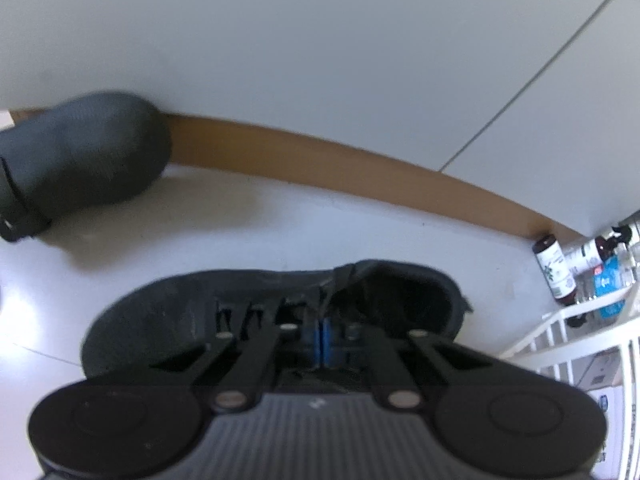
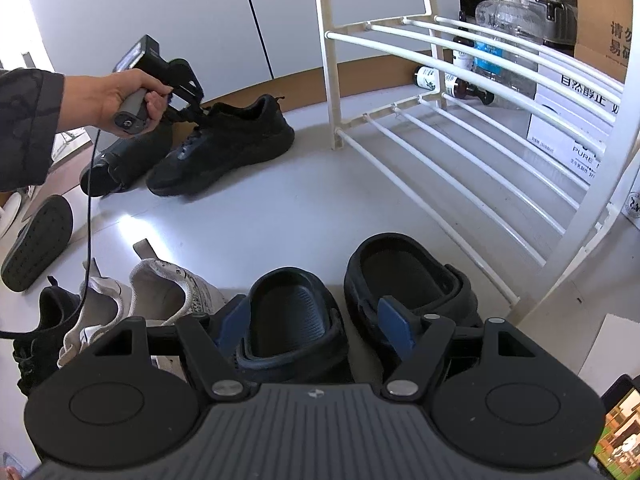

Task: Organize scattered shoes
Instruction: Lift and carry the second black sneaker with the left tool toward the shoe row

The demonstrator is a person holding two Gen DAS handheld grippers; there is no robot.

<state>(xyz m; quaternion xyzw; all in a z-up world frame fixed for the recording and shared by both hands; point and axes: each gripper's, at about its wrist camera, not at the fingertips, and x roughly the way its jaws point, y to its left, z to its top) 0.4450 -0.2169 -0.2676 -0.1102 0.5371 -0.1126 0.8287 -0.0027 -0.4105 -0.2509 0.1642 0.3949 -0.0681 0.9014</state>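
A black lace-up sneaker (image 1: 160, 320) lies on the white floor, and my left gripper (image 1: 322, 344) is shut on its tongue, blue pads pressed together. From the right wrist view the same sneaker (image 2: 224, 148) sits by the wall, with a person's hand holding the left gripper (image 2: 188, 110) on it. My right gripper (image 2: 314, 328) is open over two black clogs. Its fingers straddle the left clog (image 2: 292, 312). The right finger's pad (image 2: 394, 326) stands between that clog and the right clog (image 2: 408, 276). I see no pad pressing.
A white wire shoe rack (image 2: 460, 168) stands at the right, with bottles (image 2: 500, 40) and cardboard boxes (image 2: 568, 136) behind it. White sneakers (image 2: 160, 292), another black sneaker (image 2: 40, 332), an upturned slipper (image 2: 38, 240) and a dark shoe (image 1: 80, 152) lie on the floor at the left.
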